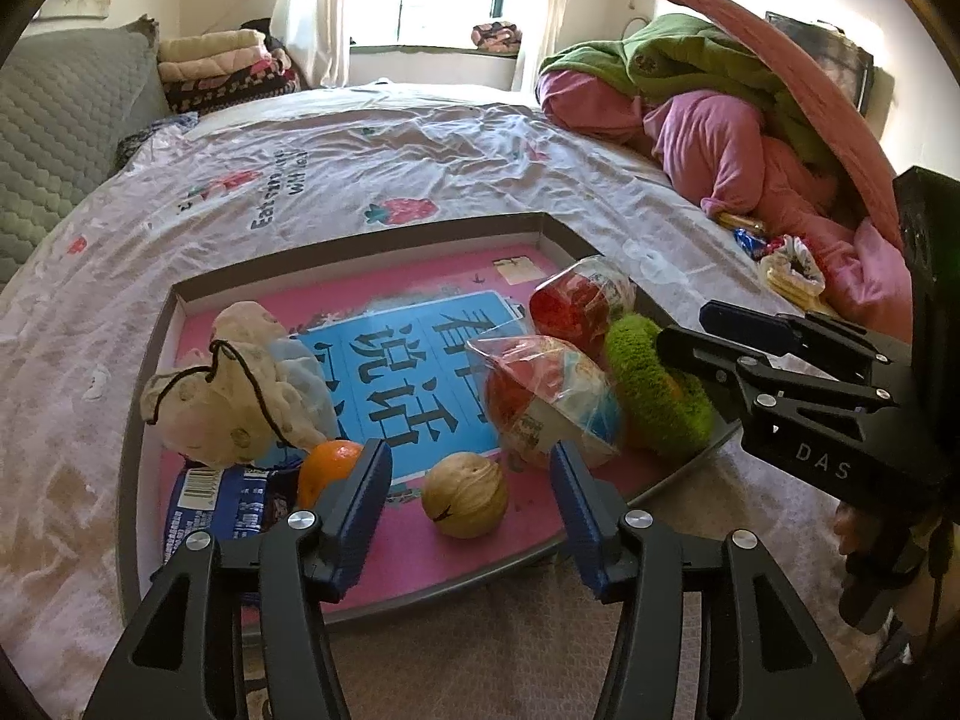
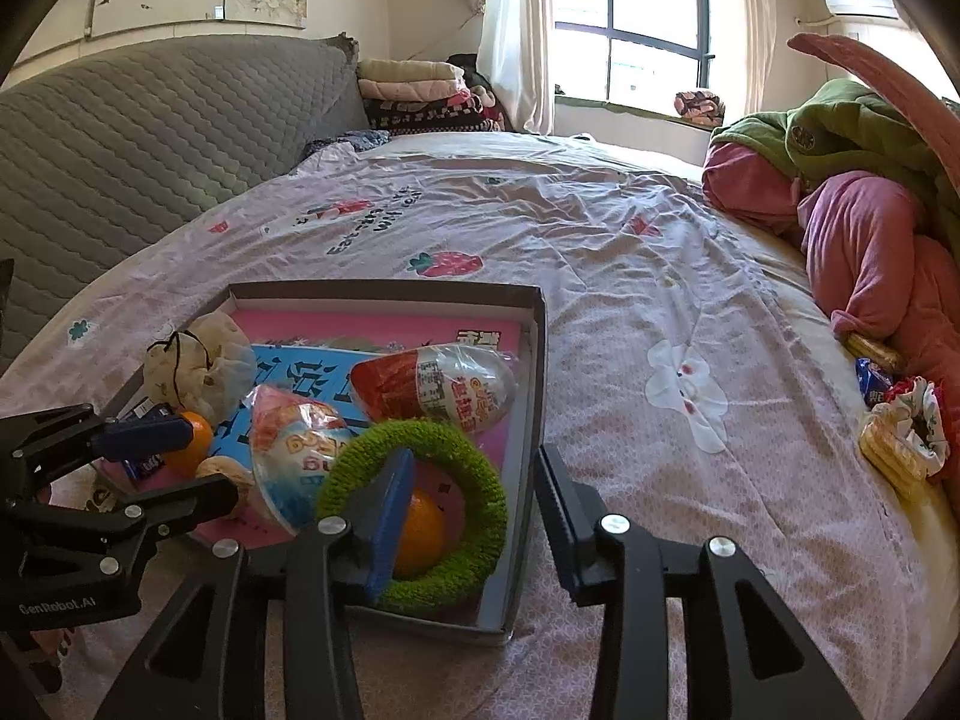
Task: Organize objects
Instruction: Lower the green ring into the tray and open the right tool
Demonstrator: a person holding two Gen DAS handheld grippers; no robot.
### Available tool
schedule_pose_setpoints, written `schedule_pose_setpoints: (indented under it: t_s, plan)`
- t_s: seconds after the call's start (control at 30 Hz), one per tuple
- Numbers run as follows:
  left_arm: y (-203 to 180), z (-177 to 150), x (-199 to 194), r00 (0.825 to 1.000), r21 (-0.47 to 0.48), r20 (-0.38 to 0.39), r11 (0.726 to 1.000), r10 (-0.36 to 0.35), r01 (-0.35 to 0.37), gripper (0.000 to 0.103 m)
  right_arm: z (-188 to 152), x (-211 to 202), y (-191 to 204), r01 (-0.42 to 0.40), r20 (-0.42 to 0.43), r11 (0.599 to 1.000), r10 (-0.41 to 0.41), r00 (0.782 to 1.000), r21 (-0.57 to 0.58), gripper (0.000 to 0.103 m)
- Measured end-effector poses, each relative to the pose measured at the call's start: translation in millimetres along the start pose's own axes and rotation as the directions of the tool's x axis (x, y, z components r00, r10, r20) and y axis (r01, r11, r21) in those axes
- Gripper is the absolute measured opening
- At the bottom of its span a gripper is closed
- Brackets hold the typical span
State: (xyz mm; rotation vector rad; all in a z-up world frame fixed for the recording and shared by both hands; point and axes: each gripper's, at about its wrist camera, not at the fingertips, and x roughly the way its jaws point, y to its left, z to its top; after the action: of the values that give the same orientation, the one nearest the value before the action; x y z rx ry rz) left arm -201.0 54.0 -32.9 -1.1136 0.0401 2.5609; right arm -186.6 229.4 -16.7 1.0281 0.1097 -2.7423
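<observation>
hiding half an orange [image 2: 420, 534] behind right gripper [image 2: 474, 516] finger.

- On the bed [image 1: 480, 144]: a shallow box [image 1: 372, 231].
- Inside the box, left: cloth pouch [image 1: 240, 384]; before it, an orange [image 1: 327, 468] and a snack packet [image 1: 222, 504].
- Centre front: walnut [image 1: 465, 495].
- Right: two wrapped eggs [image 1: 552, 402], fuzzy ring [image 2: 414, 498] around a second orange [image 2: 420, 531].

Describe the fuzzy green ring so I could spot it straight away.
On the bed lies a shallow box with a pink floor. The green ring leans in its near right corner. Alone among its neighbours, it is fuzzy and encircles an orange fruit.
</observation>
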Motion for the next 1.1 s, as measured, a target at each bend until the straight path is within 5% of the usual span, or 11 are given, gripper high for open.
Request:
schedule_pose_setpoints:
  t_s: [0.3,0.57,0.77,1.1]
  plan:
    - [1.5,0.9,-4.0,1.000,-0.008,0.006,1.000,0.005,-0.004,0.057,1.6,0.4,-3.2,0.010,0.000,1.000,-0.010,1.000,0.011,0.042]
    - [2.6,2.7,-9.3,1.000,-0.015,0.018,1.000,0.013,-0.012,0.069,1.7,-2.7,-4.6,0.003,0.013,1.000,-0.004,1.000,0.018,0.042]
    - [4.0,4.4,-11.6,0.999,-0.028,0.027,0.999,0.023,-0.022,0.070,2.6,-4.9,2.6,-0.027,0.027,1.000,0.027,0.999,0.001,0.054]
    - [6.9,6.1,-22.5,0.998,-0.047,0.044,0.998,0.034,-0.031,0.070,4.1,-8.6,11.3,-0.050,0.042,0.999,0.051,0.998,-0.012,0.056]
